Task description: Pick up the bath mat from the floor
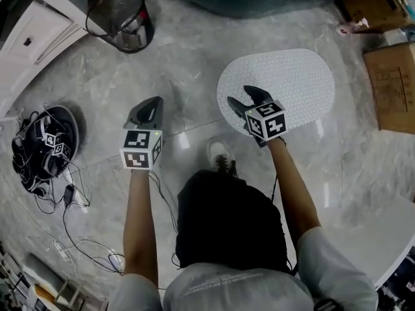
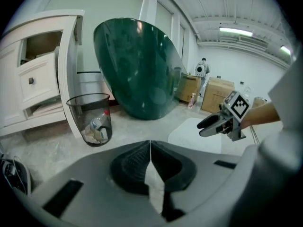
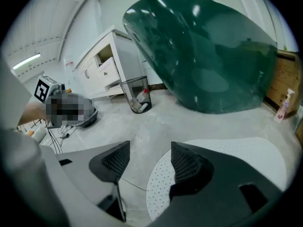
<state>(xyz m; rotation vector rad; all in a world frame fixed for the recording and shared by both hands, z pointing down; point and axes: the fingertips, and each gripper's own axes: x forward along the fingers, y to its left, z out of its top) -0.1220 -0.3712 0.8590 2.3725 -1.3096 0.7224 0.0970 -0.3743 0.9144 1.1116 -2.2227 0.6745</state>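
The mat [image 1: 285, 86], a white dotted oval, lies flat on the marble floor [image 1: 194, 76], ahead and to the right of the person. The right gripper [image 1: 241, 97] is positioned over the mat's near left edge, jaws pointing forward and standing apart. In the right gripper view, the mat's rounded edge [image 3: 161, 183] shows in the gap between the jaws and runs under the right-hand jaw, while the left-hand jaw is over bare floor. Nothing is clamped. The jaws appear to be above the mat rather than on it, but contact cannot be confirmed from these angles. The left gripper [image 1: 146, 109] is over bare floor, well apart from the mat, level with the right gripper. In the left gripper view its jaws [image 2: 150, 145] meet along a single seam, closed with nothing held. Beyond the grippers, a mesh bin [image 1: 123, 18] stands near a white cabinet [image 1: 32, 31]. A large green panel [image 2: 137, 70] leans behind the mat, and cardboard boxes [image 1: 392, 86] lie to its right.
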